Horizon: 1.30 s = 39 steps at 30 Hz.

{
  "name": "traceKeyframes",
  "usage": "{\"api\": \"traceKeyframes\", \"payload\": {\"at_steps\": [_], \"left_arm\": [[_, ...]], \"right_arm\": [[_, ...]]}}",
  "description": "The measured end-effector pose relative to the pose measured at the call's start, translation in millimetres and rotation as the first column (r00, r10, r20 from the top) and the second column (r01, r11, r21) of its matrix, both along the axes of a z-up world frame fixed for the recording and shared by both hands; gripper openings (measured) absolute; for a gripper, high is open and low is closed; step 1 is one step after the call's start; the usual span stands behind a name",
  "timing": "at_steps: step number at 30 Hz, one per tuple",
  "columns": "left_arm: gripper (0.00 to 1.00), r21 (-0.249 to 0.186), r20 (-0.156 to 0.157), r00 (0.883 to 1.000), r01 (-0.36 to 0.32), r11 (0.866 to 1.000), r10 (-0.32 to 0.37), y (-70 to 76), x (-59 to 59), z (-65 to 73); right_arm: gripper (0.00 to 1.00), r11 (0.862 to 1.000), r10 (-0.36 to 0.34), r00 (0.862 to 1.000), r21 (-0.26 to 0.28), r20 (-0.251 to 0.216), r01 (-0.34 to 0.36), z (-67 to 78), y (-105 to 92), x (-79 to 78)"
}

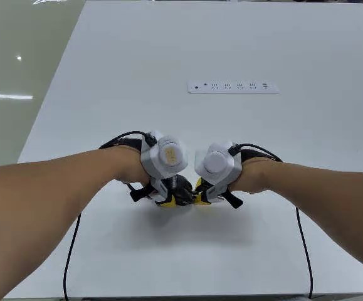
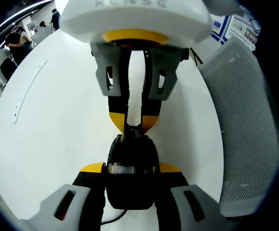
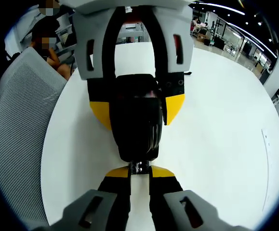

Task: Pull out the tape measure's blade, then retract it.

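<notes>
Surface: a white workbench (image 1: 244, 50), matte and clean, seen from the person's side.

Nearest: both bare forearms reach in from the near edge, and a black cable (image 1: 71, 251) trails back from each wrist and off the near edge.

The grippers meet nose to nose close to the near edge, about midway across the bench, low over its top. The tape measure (image 1: 182, 189) is between them, a black case.

Left gripper (image 2: 131, 168): its yellow-tipped jaws are closed against the two sides of the case, which sits deep between them. Contact on both sides is plain in the left gripper view.

Right gripper (image 3: 139, 172): jaws drawn almost together, pinching the small metal blade tip (image 3: 138, 167) where it leaves the case. Almost no blade length shows between tip and case. The two grippers are just apart, with the case spanning the gap.

Further out: a white power strip (image 1: 232, 87) lies flat on the bench, well apart from the work.

Off the bench: a grey mesh chair (image 2: 245, 120) is at the person's side of the table. A pale green glossy floor (image 1: 12, 63) runs along the left. People (image 2: 14, 41) stand in the room beyond the far end.
</notes>
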<state>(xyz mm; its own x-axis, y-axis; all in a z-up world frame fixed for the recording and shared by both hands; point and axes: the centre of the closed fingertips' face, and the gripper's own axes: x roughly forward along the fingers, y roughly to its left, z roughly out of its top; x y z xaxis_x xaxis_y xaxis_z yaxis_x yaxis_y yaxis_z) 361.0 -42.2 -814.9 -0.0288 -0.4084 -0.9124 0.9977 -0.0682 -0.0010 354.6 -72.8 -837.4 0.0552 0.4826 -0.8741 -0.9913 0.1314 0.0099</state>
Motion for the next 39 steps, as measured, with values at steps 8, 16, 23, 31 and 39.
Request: {"api": "traceKeyframes", "payload": {"at_steps": [8, 16, 23, 31, 39], "left_arm": [[0.36, -0.002, -0.002, 1.0, -0.002, 1.0, 0.002, 0.4, 0.0, 0.3], [0.36, -0.003, -0.004, 1.0, -0.006, 1.0, 0.006, 0.3, -0.3, 0.5], [0.36, -0.004, -0.006, 1.0, -0.009, 1.0, 0.009, 0.0, -0.1, 0.2], [0.36, -0.005, -0.009, 1.0, -0.011, 1.0, 0.011, -0.6, -0.6, 0.2], [0.36, -0.004, -0.008, 1.0, -0.013, 1.0, 0.013, -0.6, -0.4, -0.1]], "right_arm": [[0.13, 1.0, 0.004, 1.0, -0.002, -0.001, -0.004, -0.4, -2.0, -0.4], [0.12, 1.0, 0.004, 1.0, -0.005, -0.002, -0.004, -0.4, -3.5, -0.4], [0.12, 1.0, 0.006, 1.0, -0.009, -0.002, -0.006, -0.4, -5.8, -0.5], [0.12, 1.0, -0.004, 1.0, -0.014, -0.005, 0.004, -0.3, -8.1, -1.1], [0.12, 1.0, -0.004, 1.0, -0.017, -0.006, 0.004, -0.3, -10.9, -1.3]]}}
